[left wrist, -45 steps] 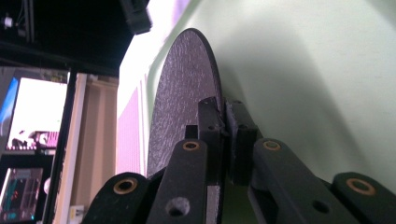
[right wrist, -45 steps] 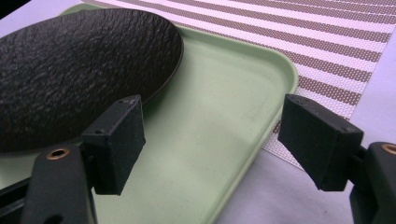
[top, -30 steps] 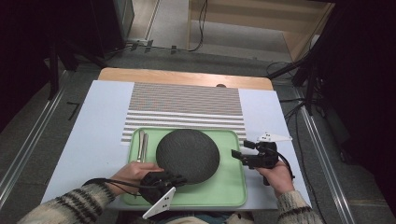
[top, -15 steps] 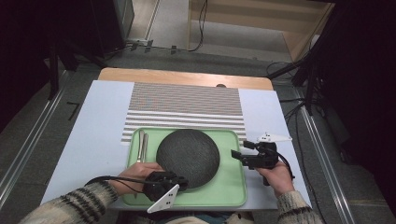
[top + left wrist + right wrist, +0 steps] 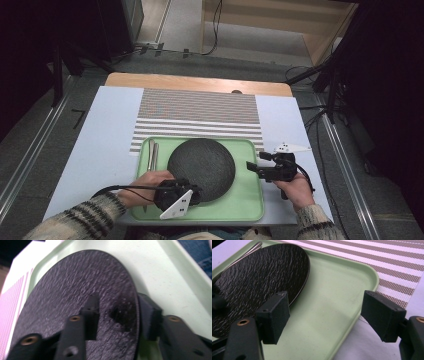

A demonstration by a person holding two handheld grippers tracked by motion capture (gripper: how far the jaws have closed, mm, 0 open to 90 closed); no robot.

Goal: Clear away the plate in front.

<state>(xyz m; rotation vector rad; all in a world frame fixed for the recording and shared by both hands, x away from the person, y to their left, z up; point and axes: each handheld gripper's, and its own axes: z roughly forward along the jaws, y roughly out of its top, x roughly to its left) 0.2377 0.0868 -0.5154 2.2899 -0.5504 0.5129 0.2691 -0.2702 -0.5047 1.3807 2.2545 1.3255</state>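
Now | black plate (image 5: 201,169) | round, flat on green tray (image 5: 250,200)

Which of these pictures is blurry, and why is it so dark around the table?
Left gripper view: the plate is smeared and soft. Right gripper view: sharp on the tray. High view: light falls on the table; the surrounding floor lies in deep shadow.

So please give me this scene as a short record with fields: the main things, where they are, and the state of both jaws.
tray: green tray, on the light table cover
plate: dark round plate, lying in the tray
cutlery: metal pieces at the tray's left edge
mat: striped mat, beyond the tray
left gripper: left gripper, jaws just been opening, plate rim between them, pads apart from it
right gripper: right gripper, jaws open astride the tray's right rim
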